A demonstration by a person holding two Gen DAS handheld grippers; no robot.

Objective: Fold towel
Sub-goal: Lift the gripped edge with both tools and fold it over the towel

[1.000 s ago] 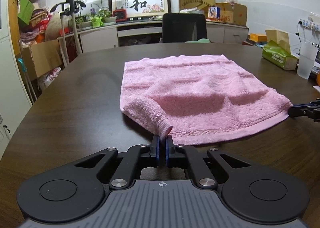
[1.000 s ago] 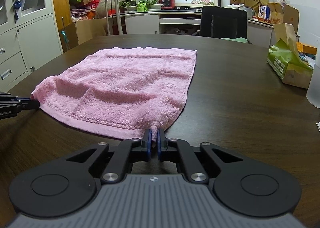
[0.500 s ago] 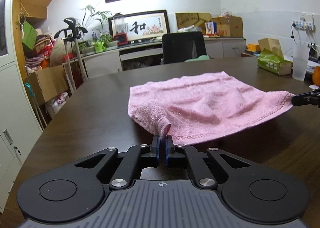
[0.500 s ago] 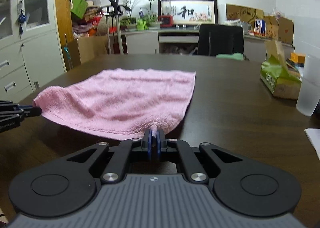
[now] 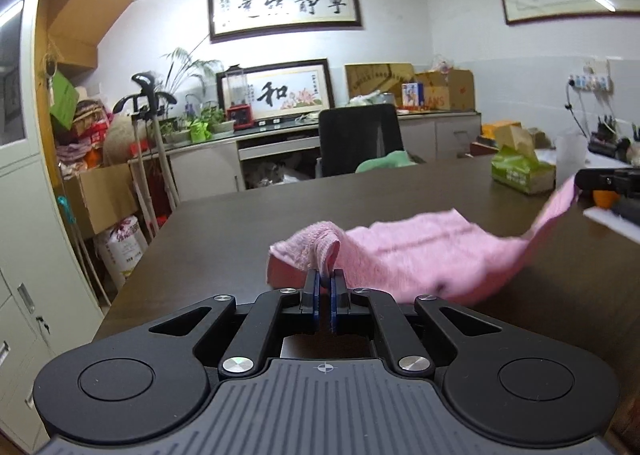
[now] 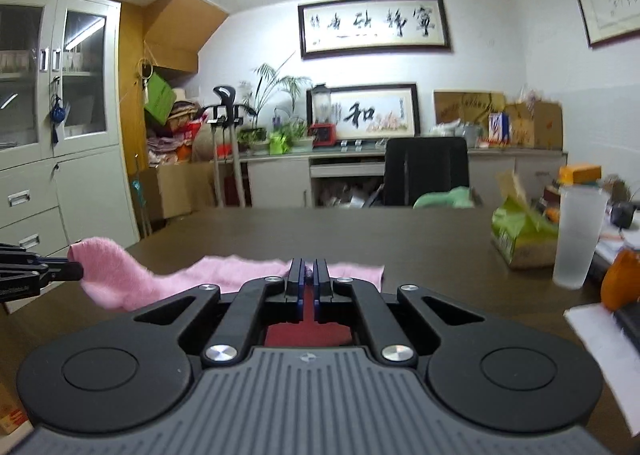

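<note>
Because the pink towel (image 5: 420,255) sags limp and light between its corners, the left gripper (image 5: 325,282) and right gripper (image 6: 308,273) each stay clenched on one, the slack middle drooping toward the surface (image 5: 320,199) at 12 o'clock.

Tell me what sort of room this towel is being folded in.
Probably an office or study used partly for storage. A dark desk faces a black office chair, a filing cabinet lines the wall, framed calligraphy hangs above, and cardboard boxes sit on the counter.
</note>
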